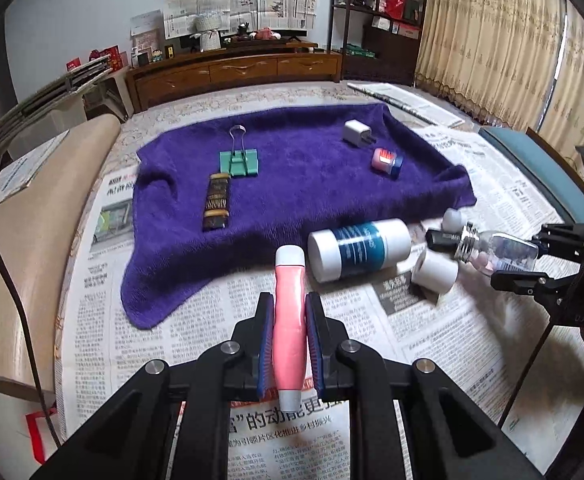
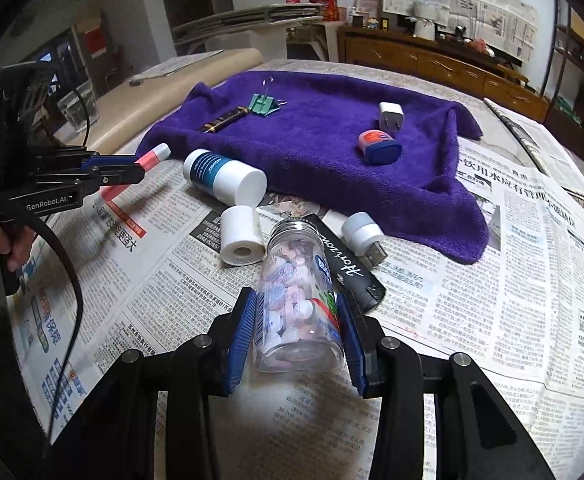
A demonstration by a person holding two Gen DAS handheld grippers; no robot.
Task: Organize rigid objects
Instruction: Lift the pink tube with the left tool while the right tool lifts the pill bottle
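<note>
Above the newspaper-covered counter (image 2: 492,280) we hold two things at once: our left tongs (image 1: 289,316) are pinching a slim pink plastic tube with white end caps (image 1: 289,320), and our right tongs (image 2: 298,326) are pinching a clear glass jar with a threaded metal neck (image 2: 298,292), both short of the purple plush towel (image 1: 292,184) where a green binder clip (image 1: 239,162) and a white charger plug (image 1: 355,132) already lie. We judge the jar the likelier to slip, since smooth glass can twist between the pads and drop onto the white plastic roll (image 2: 240,241) and the black case (image 2: 348,268) just beneath it. The tube is gripped mid-body, so it could pivot when we set it down.
</note>
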